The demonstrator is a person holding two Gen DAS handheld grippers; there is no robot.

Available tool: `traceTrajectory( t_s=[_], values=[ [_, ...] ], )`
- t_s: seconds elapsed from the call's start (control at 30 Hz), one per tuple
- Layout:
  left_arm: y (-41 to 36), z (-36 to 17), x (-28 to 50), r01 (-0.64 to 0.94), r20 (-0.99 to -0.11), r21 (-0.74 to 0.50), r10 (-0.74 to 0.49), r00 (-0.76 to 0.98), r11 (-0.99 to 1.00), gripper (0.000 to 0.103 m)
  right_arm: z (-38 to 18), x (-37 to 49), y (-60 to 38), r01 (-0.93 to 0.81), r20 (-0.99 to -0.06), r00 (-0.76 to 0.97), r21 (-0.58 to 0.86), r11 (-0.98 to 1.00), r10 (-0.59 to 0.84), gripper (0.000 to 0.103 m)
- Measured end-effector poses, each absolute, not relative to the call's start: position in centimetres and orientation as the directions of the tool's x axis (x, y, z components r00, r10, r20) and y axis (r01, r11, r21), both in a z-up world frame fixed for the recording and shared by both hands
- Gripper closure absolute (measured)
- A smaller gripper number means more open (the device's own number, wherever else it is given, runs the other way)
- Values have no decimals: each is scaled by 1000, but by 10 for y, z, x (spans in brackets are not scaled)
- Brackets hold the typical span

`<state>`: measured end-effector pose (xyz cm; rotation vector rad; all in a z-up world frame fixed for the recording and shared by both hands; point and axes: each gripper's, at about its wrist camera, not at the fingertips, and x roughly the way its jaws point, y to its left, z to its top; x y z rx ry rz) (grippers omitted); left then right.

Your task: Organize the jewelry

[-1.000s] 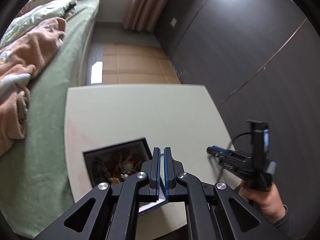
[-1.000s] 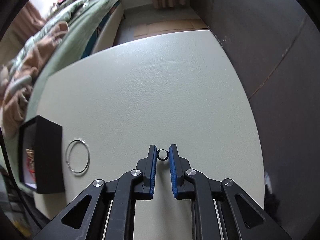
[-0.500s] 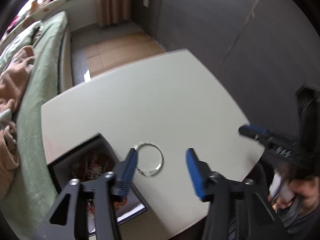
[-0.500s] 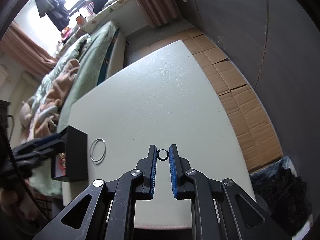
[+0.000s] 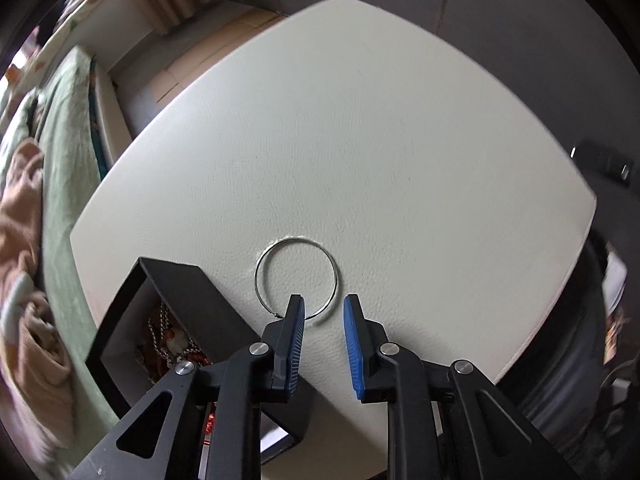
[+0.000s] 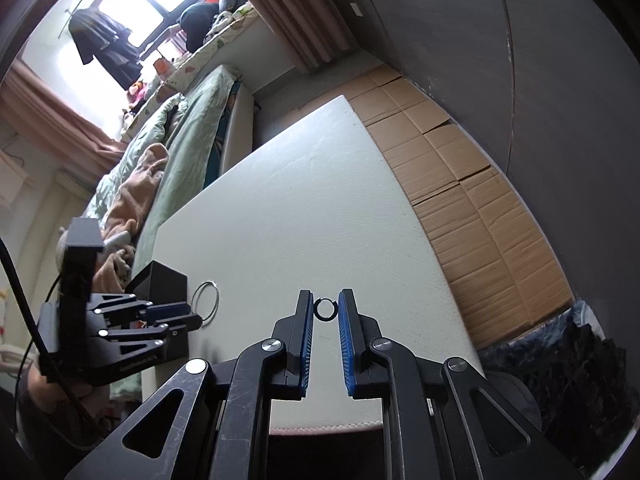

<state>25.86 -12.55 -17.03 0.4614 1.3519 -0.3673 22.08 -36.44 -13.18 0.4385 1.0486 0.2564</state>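
On a white table [image 5: 400, 140], the left gripper [image 5: 323, 314], fingers apart, straddles the near rim of a silver bangle [image 5: 296, 277] just beside a black jewelry box [image 5: 192, 300], likely about to close, while the right gripper [image 6: 325, 309] pinches a small dark ring [image 6: 325, 309] above the table.

The left hand-held gripper [image 5: 323, 307] hovered low, its jaws parted. The right hand-held gripper [image 6: 325, 305] was raised, jaws pinched narrowly together.

Most of the white table [image 5: 360, 140] lies bare ahead and to the right, open for passage. On the left near edge the black box [image 5: 188, 296] stands just beside the silver bangle [image 5: 296, 276], narrowing access from that side.
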Motion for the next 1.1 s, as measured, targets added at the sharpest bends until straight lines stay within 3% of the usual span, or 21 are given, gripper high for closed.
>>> traceTrajectory(
  t_s=[0.17,0.37,0.67,0.73,0.8,1.1],
  values=[
    [-137,-178,253,596,-976,200,104,192,778,81,-129,216,-369,11,-766,499,474,880,406,89],
    [-135,-191,254,658,-975,223,163,152,720,81,-133,213,-377,26,-762,504,485,874,408,89],
    [-136,-188,267,715,-987,161,98,130,680,82,-137,211,-381,37,-763,502,489,872,407,89],
    [-133,-188,272,708,-993,113,66,93,697,94,-139,212,-382,40,-764,499,491,870,408,89],
    [-125,-188,281,677,-999,43,12,51,734,98,-141,213,-383,44,-764,498,495,868,410,89],
    [-111,-182,288,586,-995,-17,-73,72,810,102,-143,213,-378,38,-761,492,504,863,423,89]
  ],
)
